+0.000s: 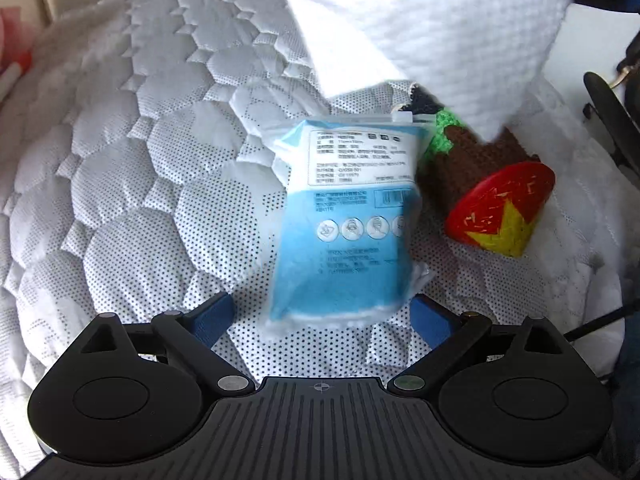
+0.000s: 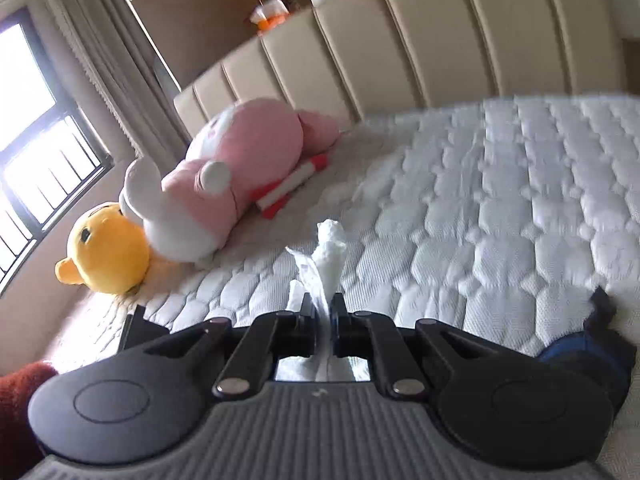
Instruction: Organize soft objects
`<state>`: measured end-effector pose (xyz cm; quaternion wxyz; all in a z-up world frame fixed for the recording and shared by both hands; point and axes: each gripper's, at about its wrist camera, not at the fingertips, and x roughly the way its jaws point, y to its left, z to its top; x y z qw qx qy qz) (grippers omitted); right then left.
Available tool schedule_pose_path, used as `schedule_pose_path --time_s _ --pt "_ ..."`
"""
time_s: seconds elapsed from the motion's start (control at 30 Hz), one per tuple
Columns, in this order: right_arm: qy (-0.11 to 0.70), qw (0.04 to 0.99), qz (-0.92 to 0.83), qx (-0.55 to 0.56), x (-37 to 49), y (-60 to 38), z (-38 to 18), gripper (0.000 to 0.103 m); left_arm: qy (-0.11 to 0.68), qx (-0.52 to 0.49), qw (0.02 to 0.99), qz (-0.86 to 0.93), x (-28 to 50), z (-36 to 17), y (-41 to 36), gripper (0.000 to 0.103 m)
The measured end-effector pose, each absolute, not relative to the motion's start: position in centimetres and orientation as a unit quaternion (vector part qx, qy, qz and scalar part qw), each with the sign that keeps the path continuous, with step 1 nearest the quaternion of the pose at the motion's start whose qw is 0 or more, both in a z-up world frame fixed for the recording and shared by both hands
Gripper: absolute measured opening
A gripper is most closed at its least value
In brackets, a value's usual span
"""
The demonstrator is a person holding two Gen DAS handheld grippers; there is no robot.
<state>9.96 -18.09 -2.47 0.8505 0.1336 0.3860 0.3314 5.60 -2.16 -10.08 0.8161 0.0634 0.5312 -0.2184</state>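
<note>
My left gripper (image 1: 322, 316) points down at the quilted white mattress (image 1: 120, 168), its jaws spread wide and released, the blue pads clear on either side of a blue-and-white plastic packet (image 1: 344, 220) that lies flat on the bed between them. Just beside the packet, to its right in the left wrist view, lies a crocheted toy (image 1: 486, 184) in brown and green yarn with a red end bearing a yellow star; I cannot tell whether the two touch. A white textured cloth (image 1: 432, 32) hangs over the upper part of that view and hides part of the toy. My right gripper (image 2: 323, 320) is clenched, jaws pinched tight on a bunched fold of white cloth (image 2: 328, 256) that stands up between the pads. Beyond it, at the far side of the bed, a pink plush (image 2: 244, 148) and a yellow plush (image 2: 106, 256) lie against each other near the beige padded headboard (image 2: 400, 40), well apart from both grippers, beside a barred window (image 2: 36, 160).
</note>
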Motion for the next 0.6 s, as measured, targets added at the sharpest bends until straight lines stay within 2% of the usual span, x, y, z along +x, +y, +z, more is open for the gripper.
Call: schedule_pose_path --time_s 0.13,0.23,0.4,0.6 --pt "0.439 0.813 0.346 0.163 10.5 -17.7 -5.1 0.009 0.538 0.022 0.813 -0.222 6.1 -10.0 -1.6 0.1" --pt "0.474 0.807 0.34 0.094 10.1 -15.5 -6.9 0.009 0.543 -0.015 0.811 -0.216 6.4 -9.8 -0.8 0.101" --pt "0.462 0.848 0.259 0.022 10.2 -16.5 -6.6 0.011 0.546 -0.073 0.809 -0.206 6.4 -9.7 0.5 0.101" --pt "0.484 0.847 0.212 0.049 10.8 -18.6 -7.4 0.011 0.548 -0.226 0.789 -0.163 7.4 -10.4 3.1 0.103"
